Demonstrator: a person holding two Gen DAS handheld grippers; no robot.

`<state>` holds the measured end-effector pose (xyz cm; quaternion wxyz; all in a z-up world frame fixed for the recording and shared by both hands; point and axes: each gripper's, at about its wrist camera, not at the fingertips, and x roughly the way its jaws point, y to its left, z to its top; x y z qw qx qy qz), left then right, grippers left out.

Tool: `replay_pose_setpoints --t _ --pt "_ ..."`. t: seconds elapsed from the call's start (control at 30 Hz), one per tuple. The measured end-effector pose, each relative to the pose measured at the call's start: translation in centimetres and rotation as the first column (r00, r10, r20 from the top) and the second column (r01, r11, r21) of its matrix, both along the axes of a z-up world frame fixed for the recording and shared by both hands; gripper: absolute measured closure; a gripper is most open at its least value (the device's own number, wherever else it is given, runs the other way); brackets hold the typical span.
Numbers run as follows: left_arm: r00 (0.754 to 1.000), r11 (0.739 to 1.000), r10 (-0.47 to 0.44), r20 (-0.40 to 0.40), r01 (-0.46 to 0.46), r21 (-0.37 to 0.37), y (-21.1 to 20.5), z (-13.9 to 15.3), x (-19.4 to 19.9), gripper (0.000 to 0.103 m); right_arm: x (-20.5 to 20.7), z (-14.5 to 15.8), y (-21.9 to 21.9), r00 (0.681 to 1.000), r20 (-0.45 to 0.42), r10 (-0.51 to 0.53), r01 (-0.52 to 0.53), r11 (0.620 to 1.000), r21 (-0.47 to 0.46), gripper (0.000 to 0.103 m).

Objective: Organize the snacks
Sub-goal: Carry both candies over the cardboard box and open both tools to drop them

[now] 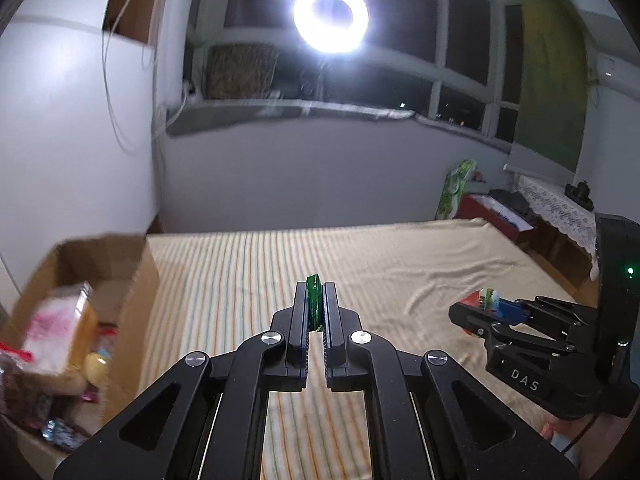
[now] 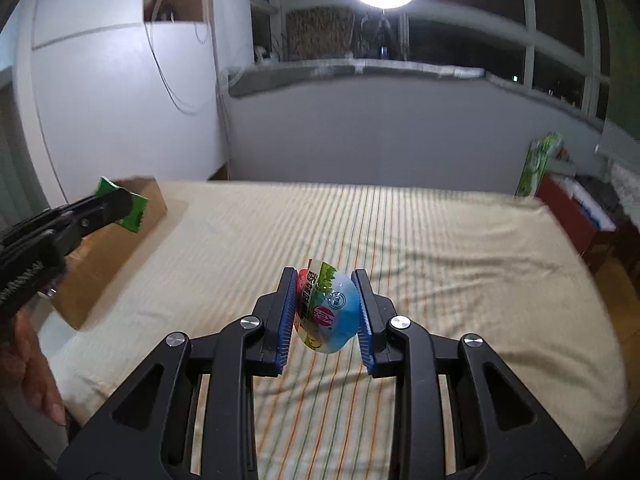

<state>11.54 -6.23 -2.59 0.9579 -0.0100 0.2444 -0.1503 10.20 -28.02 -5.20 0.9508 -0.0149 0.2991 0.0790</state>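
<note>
The thin green foil sachet [image 1: 314, 302], pinched edge-on in the closed left gripper [image 1: 315, 312] over the striped bed [image 1: 380, 264], could slip short of the brown cardboard box [image 1: 132, 280] at left. The right gripper [image 2: 326, 312], part-closed, clamps a round blue-and-white jelly cup [image 2: 328, 312], whose curved wall might squirt free.

Two grippers holding snacks above a striped bed.

The right gripper [image 2: 325, 312] pinches a jelly cup [image 2: 332, 316] at center. At nine o'clock, the left gripper [image 2: 114, 208] clamps a green packet [image 2: 136, 216] beside a cardboard box [image 2: 116, 248].
</note>
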Motion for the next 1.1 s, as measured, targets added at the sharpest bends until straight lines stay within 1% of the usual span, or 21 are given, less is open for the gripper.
replay_pose_setpoints --t 0.07,0.17,0.23,0.33,0.5,0.63,0.77,0.9,1.1 --pt "0.999 1.0 -0.012 0.038 0.012 -0.004 0.0 1.6 -0.4 0.099 -1.4 2.2 0.4 0.999 0.047 -0.001 0.002 1.0 -0.015 0.075" --pt "0.996 1.0 -0.019 0.091 0.019 -0.008 0.1 3.8 -1.7 0.099 -3.2 4.3 0.6 0.996 0.09 -0.001 0.004 0.999 -0.033 0.075" --pt "0.991 1.0 -0.019 0.132 0.021 -0.01 0.2 5.1 -2.9 0.099 -3.9 4.6 0.8 0.996 0.093 -0.002 0.006 0.999 -0.038 0.075" --pt "0.986 1.0 -0.015 0.166 0.015 0.0 0.1 6.1 -4.1 0.099 -4.2 3.8 0.7 0.997 0.072 -0.004 0.006 1.0 -0.026 0.075" --pt "0.985 1.0 -0.017 0.174 0.015 0.009 -0.4 6.0 -5.0 0.099 -4.3 2.0 0.4 0.999 0.038 -0.001 0.002 1.0 -0.016 0.075" --pt "0.987 1.0 -0.019 0.159 0.017 0.015 -0.4 5.1 -4.9 0.099 -3.9 1.1 0.1 1.0 0.023 -0.006 0.006 1.0 -0.015 0.075" --pt "0.989 1.0 -0.028 0.146 0.025 0.017 -0.5 4.7 -4.4 0.099 -3.8 1.5 0.3 0.999 0.032 -0.012 0.013 1.0 -0.018 0.075" --pt "0.988 1.0 -0.029 0.149 0.028 0.009 -0.1 4.9 -4.7 0.099 -3.5 2.3 1.5 0.999 0.042 0.001 0.0 1.0 -0.029 0.075" --pt "0.991 1.0 -0.004 0.136 0.005 -0.012 2.8 4.9 -5.4 0.099 -3.2 3.6 6.2 0.995 0.065 0.075 -0.073 0.996 -0.042 0.075"
